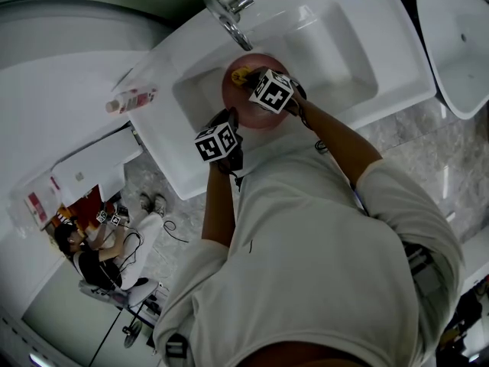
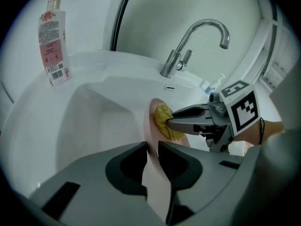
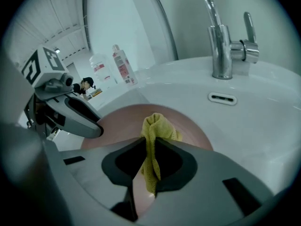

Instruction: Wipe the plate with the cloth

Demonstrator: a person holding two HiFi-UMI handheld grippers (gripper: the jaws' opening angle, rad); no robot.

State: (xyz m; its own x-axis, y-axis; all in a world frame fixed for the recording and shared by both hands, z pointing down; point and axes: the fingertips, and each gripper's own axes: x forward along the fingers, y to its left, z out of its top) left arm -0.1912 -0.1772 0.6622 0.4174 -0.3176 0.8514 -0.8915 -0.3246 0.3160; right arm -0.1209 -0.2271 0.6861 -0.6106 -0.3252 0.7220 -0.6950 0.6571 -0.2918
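A pink plate (image 1: 243, 98) is held over the white sink basin (image 1: 199, 90). My left gripper (image 1: 227, 132) is shut on the plate's near rim; in the left gripper view the plate (image 2: 151, 173) runs edge-on between its jaws. My right gripper (image 1: 256, 82) is shut on a yellow cloth (image 1: 240, 76) pressed on the plate's face. In the right gripper view the cloth (image 3: 153, 133) bunches between the jaws over the plate (image 3: 124, 121). The left gripper view shows the cloth (image 2: 165, 120) against the plate, with the right gripper (image 2: 176, 121) on it.
A chrome tap (image 1: 227, 17) stands at the sink's back, also in the left gripper view (image 2: 197, 44). A pink-labelled bottle (image 1: 130, 99) lies on the counter left of the basin. A second basin (image 1: 458, 44) is at far right. A seated person (image 1: 92, 254) is on the floor below.
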